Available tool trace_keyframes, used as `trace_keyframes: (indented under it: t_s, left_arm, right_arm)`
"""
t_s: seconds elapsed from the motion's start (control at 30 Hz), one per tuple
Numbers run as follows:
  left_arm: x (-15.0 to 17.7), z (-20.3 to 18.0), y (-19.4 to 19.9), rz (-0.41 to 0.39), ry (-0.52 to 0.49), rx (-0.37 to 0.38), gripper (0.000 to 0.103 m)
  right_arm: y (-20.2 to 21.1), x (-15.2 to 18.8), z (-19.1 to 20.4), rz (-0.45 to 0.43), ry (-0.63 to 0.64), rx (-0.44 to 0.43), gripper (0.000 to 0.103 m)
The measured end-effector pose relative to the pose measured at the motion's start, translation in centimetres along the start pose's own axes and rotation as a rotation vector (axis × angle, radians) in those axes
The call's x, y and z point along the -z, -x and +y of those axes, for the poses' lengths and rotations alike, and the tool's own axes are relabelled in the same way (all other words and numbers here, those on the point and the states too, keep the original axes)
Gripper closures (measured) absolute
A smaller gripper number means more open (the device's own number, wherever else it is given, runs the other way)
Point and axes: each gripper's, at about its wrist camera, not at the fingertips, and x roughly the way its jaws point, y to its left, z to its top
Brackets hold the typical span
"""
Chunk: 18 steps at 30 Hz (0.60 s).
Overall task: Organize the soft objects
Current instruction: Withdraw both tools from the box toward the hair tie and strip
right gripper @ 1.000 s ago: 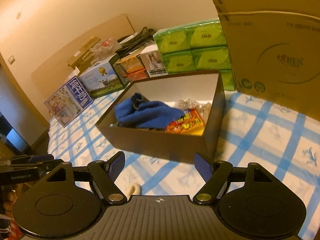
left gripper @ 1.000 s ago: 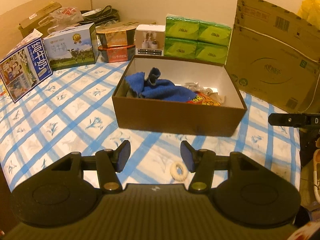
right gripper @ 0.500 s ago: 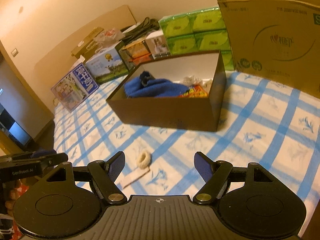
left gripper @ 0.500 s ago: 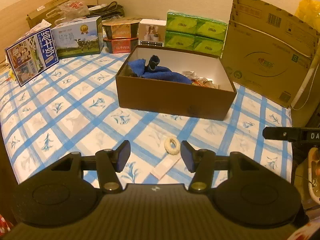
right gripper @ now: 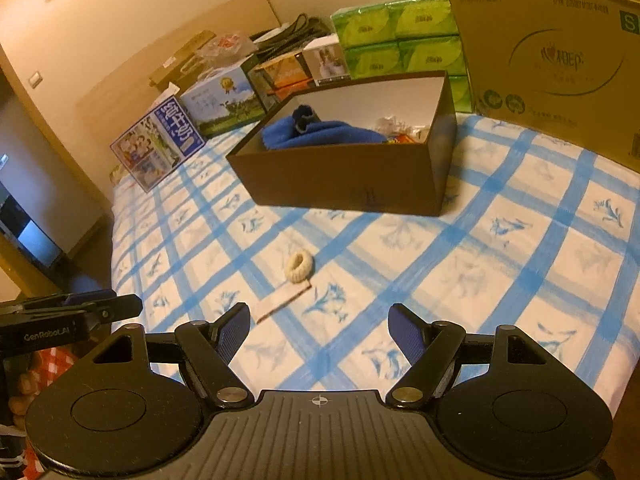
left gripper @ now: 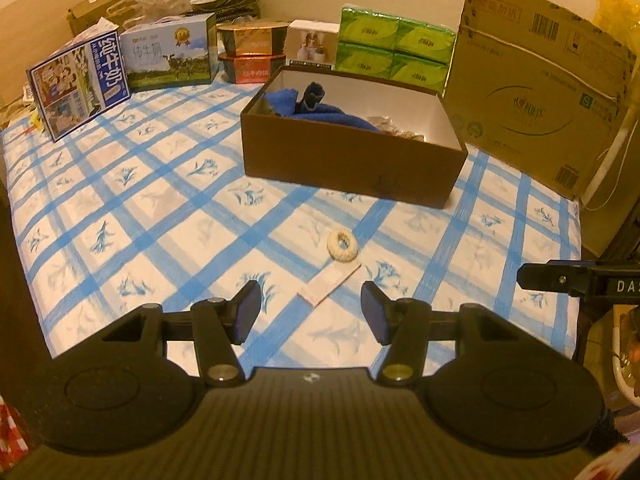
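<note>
Both grippers pulled back from the brown box point(left gripper: 352, 168), cream fuzzy hair tie point(left gripper: 342, 245) on blue-checked bedsheet point(left gripper: 160, 208) touching a pale flat packet point(left gripper: 328, 286), left gripper point(left gripper: 311, 312) and right gripper point(right gripper: 319, 332) jaws apart, empty.

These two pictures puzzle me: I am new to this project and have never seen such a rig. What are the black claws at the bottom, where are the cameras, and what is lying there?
No robot here: a person holds a two-finger gripper in each hand, and each has a wide-angle camera looking forward along its fingers. One picture comes from the left gripper, the other from the right gripper. Both are open and hold nothing. They look over a bed with a blue-checked sheet. On it stands an open brown box containing a blue cloth and other small things. In front lie a cream hair tie and a pale flat strip. Cartons and green tissue packs line the back.
</note>
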Motion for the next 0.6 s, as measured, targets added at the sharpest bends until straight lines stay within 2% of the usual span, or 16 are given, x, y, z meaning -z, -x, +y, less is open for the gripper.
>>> trace_keyframes:
  t_s: [0.6]
  left_arm:
    - [4.4,-0.7,0.1,0.082,0.025,0.002,0.051]
  right_arm:
    - [-0.2,3.7,0.8,0.070,0.023,0.014,0.027]
